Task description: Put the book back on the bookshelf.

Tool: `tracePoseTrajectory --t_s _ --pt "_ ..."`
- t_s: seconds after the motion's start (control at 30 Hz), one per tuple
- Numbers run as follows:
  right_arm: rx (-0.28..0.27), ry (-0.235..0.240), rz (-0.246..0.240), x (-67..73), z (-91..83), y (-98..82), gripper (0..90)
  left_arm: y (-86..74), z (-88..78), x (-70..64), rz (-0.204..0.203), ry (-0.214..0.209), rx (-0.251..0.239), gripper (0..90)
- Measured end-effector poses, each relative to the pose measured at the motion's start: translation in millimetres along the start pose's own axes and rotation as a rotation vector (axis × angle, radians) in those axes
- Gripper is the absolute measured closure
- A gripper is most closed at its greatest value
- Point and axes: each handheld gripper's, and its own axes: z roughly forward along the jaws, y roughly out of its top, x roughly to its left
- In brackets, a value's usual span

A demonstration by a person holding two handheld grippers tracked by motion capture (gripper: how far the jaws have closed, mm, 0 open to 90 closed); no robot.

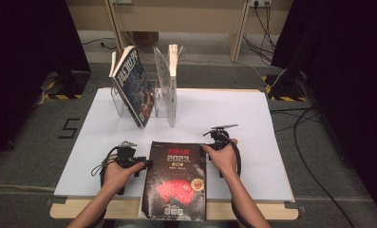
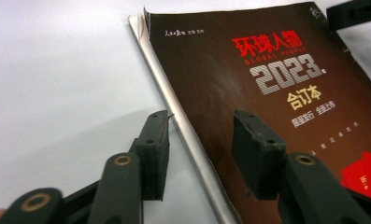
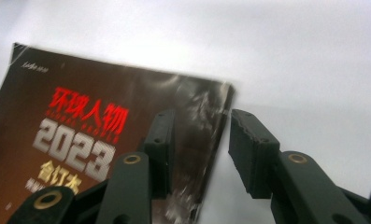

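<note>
We read this as a recording lab — black curtains, floor tape, trailing cables, white-topped table.

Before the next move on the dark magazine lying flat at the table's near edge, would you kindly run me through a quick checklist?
1. Left gripper straddles the spine edge of the dark magazine, jaws apart: ok.
2. Right gripper straddles the opposite edge, jaws apart: ok.
3. Pads pressing on the magazine: not ok; gaps show in both gripper views.
4. Magazine flat on the white table sheet: ok, though its near end overhangs the edge.
5. Clear acrylic rack has a free slot: cannot tell; a blue-covered magazine leans in it and a thin book stands upright.
6. Path from the magazine to the rack free: ok.
</note>
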Motion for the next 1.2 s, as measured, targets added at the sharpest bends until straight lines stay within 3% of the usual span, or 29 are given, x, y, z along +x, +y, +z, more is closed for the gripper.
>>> tracePoseTrajectory --t_s 0.4,0.77,0.8,1.0,1.2 --pt "-0.040 0.002 0.018 -4.6 9.4 15.1 60.9 -0.1 1.2 -5.0 0.051 0.058 0.009 65.6" --pt "-0.067 0.011 0.042 -3.8 12.0 12.7 64.7 -0.1 2.5 -9.6 0.067 0.090 0.012 66.7" --pt "-0.058 0.030 0.075 -5.3 11.2 12.5 65.8 -0.5 2.7 -10.3 0.067 0.095 0.009 66.9" --pt "-0.034 0.081 0.132 -9.2 8.6 9.8 66.5 -1.9 2.8 -12.0 0.068 0.109 0.000 67.4" --pt "0.002 0.105 0.146 -10.6 5.6 7.6 66.5 -2.1 2.9 -13.3 0.071 0.116 -0.001 67.8"
